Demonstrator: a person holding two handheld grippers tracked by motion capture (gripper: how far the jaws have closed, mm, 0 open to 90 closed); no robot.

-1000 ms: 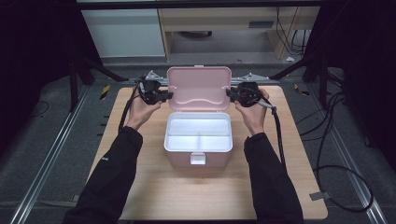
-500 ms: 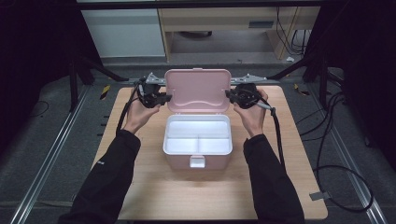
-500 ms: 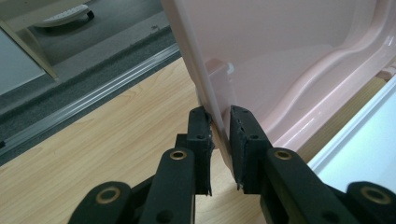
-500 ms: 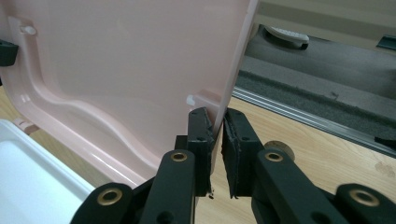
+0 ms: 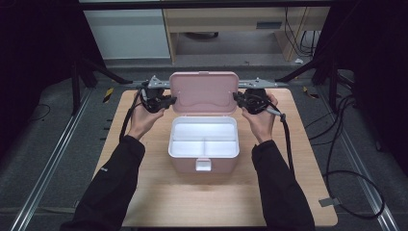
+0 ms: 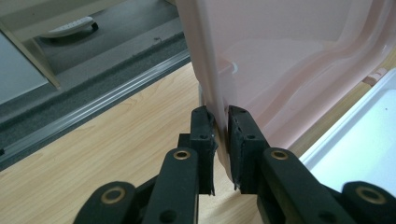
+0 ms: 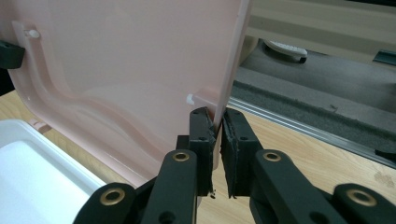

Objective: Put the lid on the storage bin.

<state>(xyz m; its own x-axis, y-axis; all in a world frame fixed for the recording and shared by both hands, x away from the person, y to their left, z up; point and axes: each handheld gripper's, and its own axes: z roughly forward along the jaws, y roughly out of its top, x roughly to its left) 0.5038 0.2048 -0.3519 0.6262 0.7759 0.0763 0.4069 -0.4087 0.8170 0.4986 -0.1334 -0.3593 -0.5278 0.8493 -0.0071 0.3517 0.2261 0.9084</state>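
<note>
wooden table (image 5: 159, 192), claws pinching pink lid (image 5: 204, 91)

Pink box (image 5: 204, 163) sat mid-table (image 5: 159, 202), white divided tray inside; lid (image 5: 204, 92) stood upright at box's far edge.

Glossy plastic lid (image 5: 204, 92), wood-grain table (image 5: 144, 183)

The left gripper (image 6: 220, 140) pinches the side edge of the upright pink lid (image 6: 299, 60) above the wooden table (image 6: 107, 140).
</note>
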